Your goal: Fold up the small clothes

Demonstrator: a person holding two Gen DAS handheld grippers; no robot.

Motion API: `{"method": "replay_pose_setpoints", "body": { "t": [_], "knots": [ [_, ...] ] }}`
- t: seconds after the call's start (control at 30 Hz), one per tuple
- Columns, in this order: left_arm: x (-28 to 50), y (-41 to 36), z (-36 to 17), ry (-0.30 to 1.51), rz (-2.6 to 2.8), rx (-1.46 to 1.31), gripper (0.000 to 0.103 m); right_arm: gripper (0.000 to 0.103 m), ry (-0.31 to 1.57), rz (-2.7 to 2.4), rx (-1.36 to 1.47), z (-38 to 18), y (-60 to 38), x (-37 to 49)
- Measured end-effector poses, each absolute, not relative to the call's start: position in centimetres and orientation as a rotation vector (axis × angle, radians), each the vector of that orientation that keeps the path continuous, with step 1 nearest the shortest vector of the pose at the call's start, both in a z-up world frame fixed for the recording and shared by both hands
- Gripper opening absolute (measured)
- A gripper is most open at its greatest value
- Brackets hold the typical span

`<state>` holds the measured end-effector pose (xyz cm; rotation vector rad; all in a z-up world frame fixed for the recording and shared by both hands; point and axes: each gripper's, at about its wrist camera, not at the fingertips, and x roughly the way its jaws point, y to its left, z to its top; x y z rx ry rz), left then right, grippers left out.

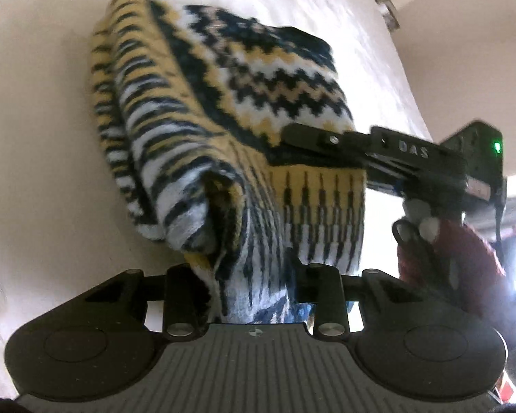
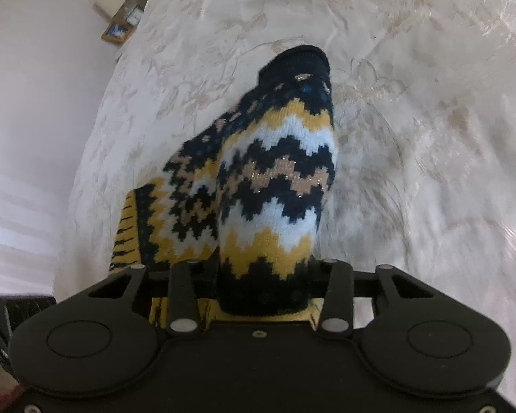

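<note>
Stretching lengthwise away from both cameras over the cream bedspread [image 2: 412,110], the knitted garment [image 2: 275,179] is pinched by the left gripper [image 1: 254,275] and the right gripper [image 2: 261,275].

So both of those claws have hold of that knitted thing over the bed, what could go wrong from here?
The left gripper and right gripper each pinch only a small part of the patterned knit sock, so a corner could slip out and drop onto the white bedspread. The sock is bunched with one layer turned inside out, so it may fold crooked. If the hands pull apart, the knit could stretch.
</note>
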<state>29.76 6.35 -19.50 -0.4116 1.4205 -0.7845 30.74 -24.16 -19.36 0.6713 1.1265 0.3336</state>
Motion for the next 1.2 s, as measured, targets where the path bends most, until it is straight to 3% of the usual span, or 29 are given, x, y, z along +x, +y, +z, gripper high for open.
{"method": "replay_pose_setpoints", "body": {
  "t": [0.43,0.77,1.03,1.2],
  "knots": [
    [14.4,4.7,-19.8,1.553,-0.905,-0.219,0.034,0.052,1.25,0.244,0.713,-19.4,-25.4,14.3],
    [10.3,6.9,-19.1,1.404,-0.773,-0.053,0.042,0.077,1.22,0.097,0.619,-19.0,-24.1,10.4],
    [7.6,9.9,-16.6,1.339,-0.593,-0.039,0.046,0.081,1.177,0.145,0.527,-18.0,-23.9,7.1],
    [5.4,10.9,-12.0,1.208,-0.571,0.006,0.046,0.082,1.136,0.151,0.512,-17.2,-24.7,5.5]
  ]
}}
